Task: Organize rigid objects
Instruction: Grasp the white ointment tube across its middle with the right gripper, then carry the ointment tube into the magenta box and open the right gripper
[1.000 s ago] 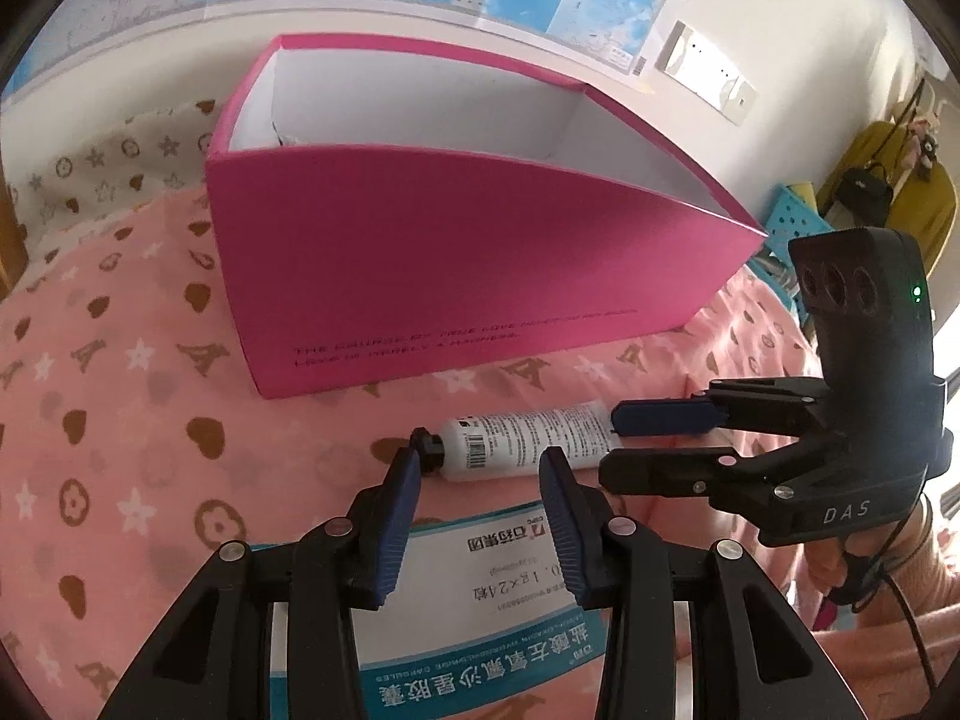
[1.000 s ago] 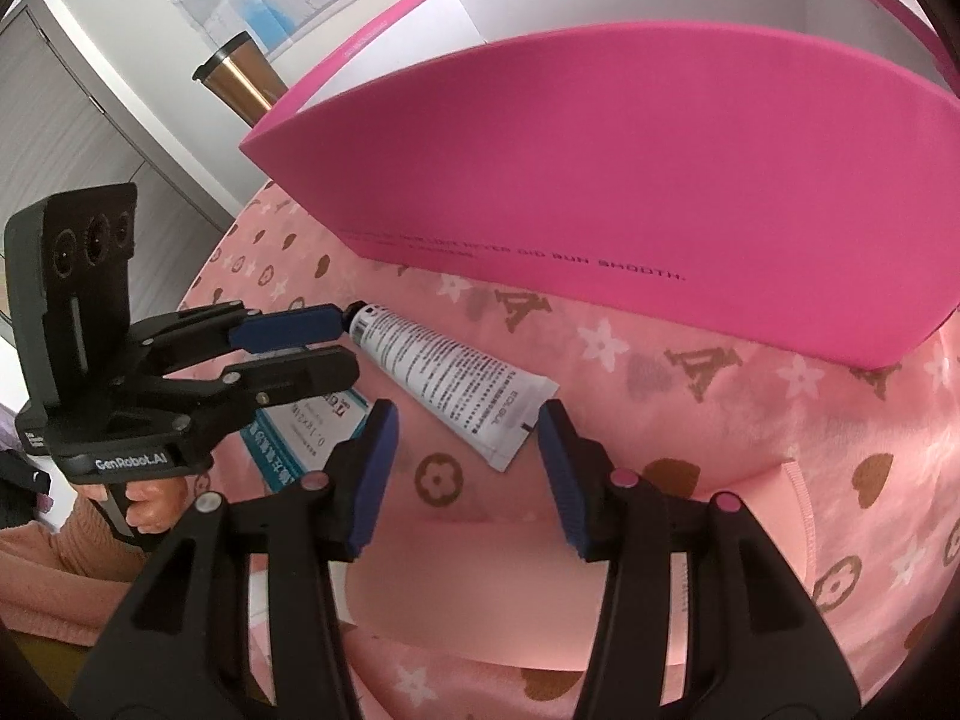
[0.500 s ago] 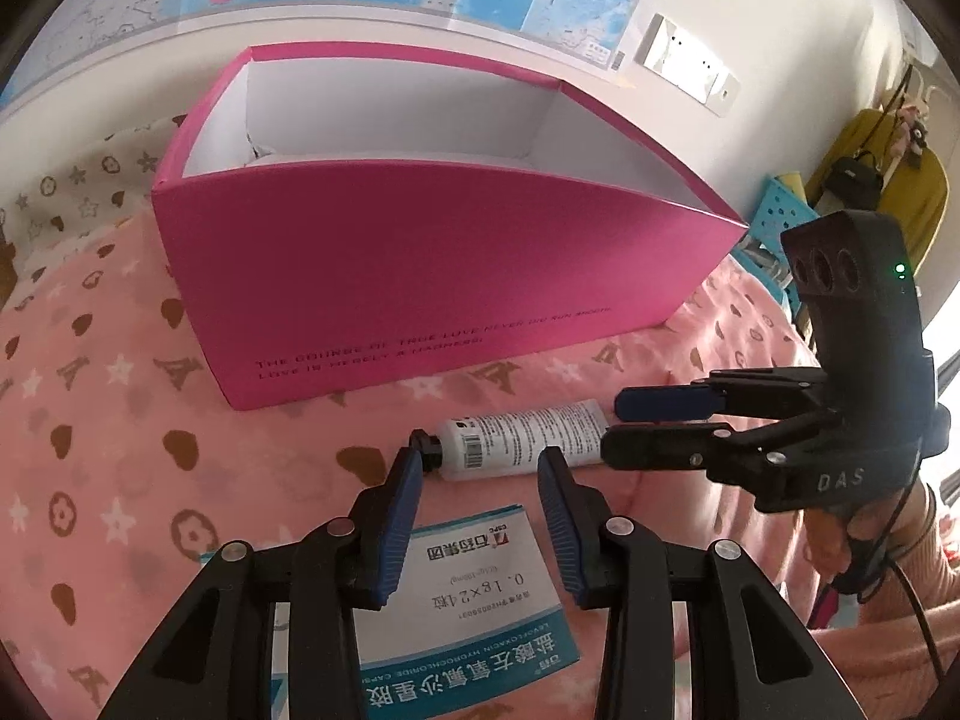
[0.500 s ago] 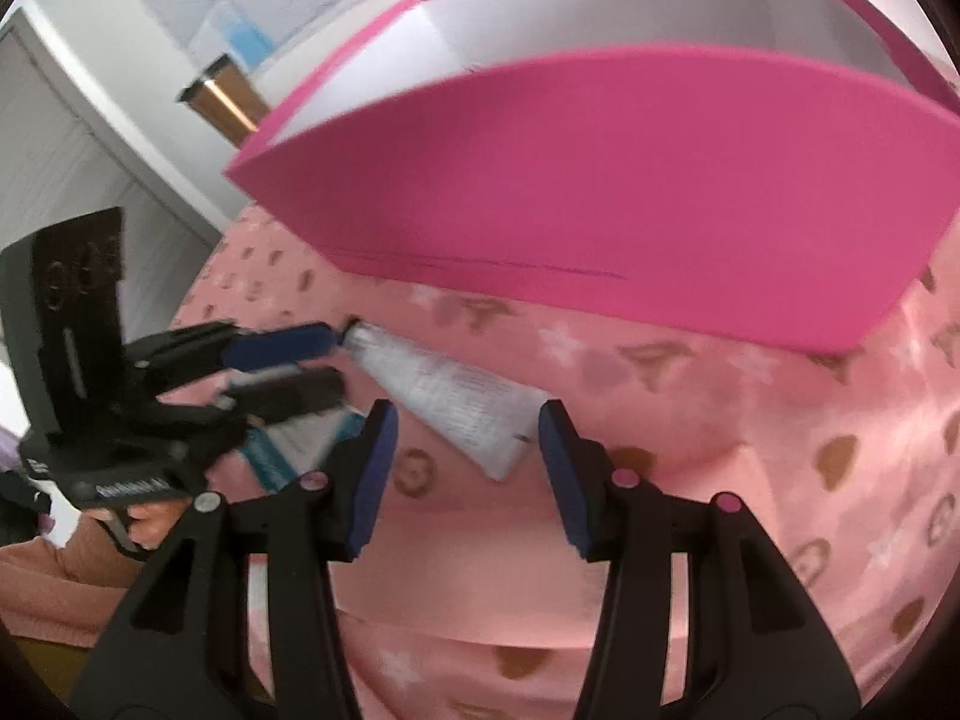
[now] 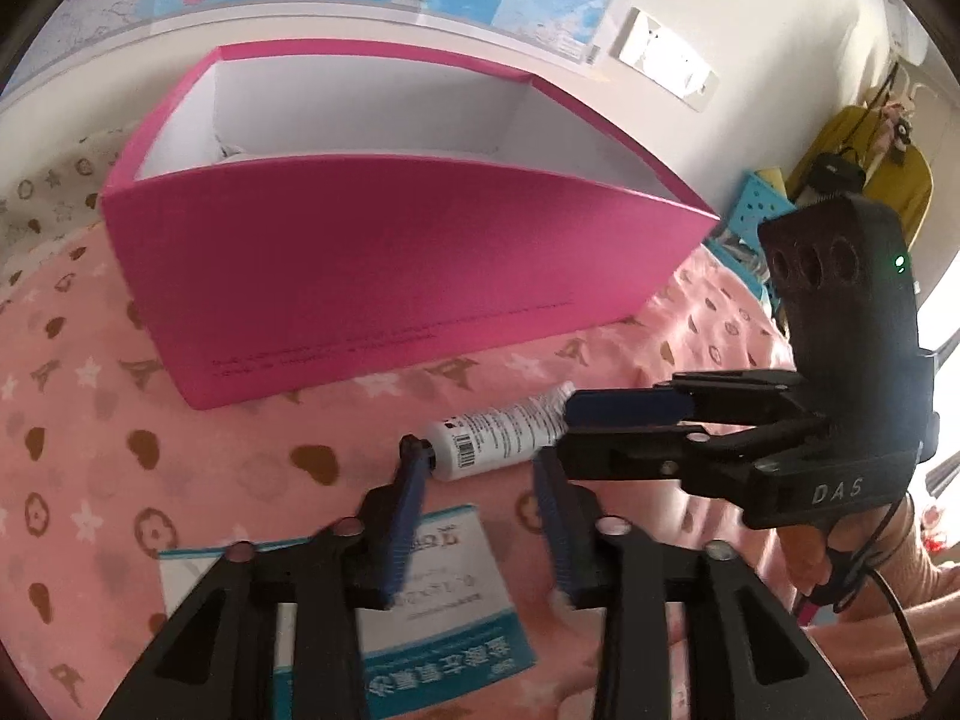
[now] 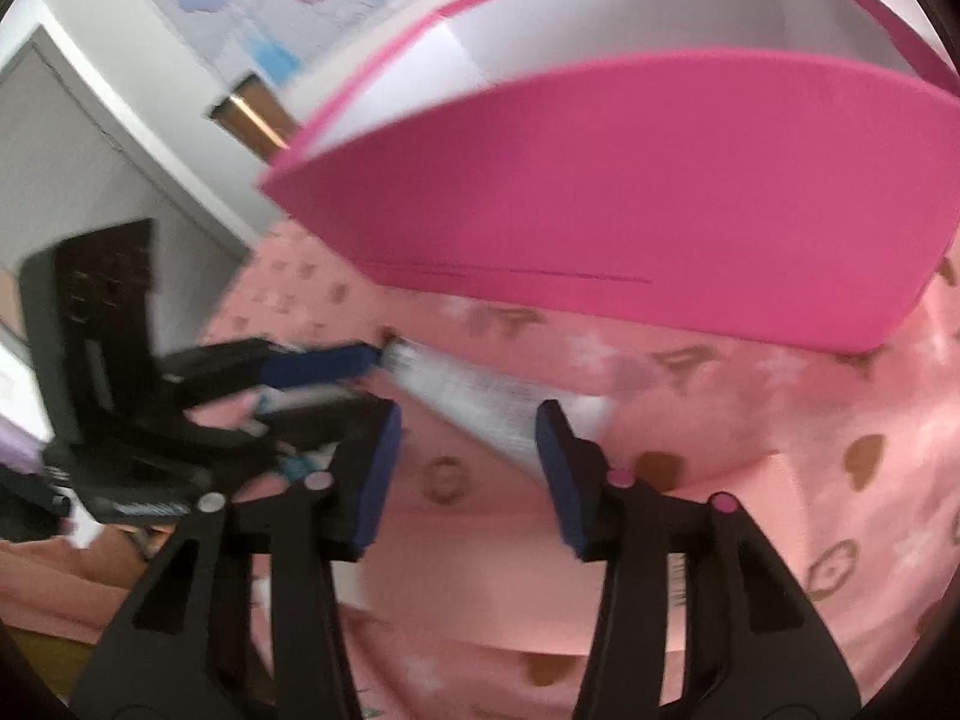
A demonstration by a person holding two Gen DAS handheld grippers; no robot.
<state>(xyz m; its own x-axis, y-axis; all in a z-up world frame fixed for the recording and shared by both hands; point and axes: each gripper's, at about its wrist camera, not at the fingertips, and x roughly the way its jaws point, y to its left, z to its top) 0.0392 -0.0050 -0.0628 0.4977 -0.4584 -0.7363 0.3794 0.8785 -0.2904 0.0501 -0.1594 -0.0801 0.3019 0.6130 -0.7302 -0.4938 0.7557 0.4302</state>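
Observation:
A white tube (image 5: 498, 438) with a black cap lies on the pink cloth in front of a large magenta box (image 5: 390, 276) with a white inside. My left gripper (image 5: 478, 456) is open and its jaws are closing; its tips straddle the tube, the left one at the cap. From the right, my right gripper (image 5: 567, 429) reaches the tube's flat end. In the right wrist view the tube (image 6: 480, 396) runs between the right gripper's (image 6: 469, 414) tips, its jaws also closing, no pad pressing. A white and blue medicine box (image 5: 420, 588) lies under my left fingers.
The magenta box (image 6: 630, 192) stands open at the top, against a wall with a map. A copper-coloured mug (image 6: 252, 120) stands behind its left corner. A blue basket (image 5: 744, 222) and a yellow garment are at the far right. A person's hand (image 5: 804, 558) holds the right gripper.
Both pairs of jaws have narrowed a little. The right gripper's tips have come closer to the tube's flat end. The tube and the medicine box lie where they were.

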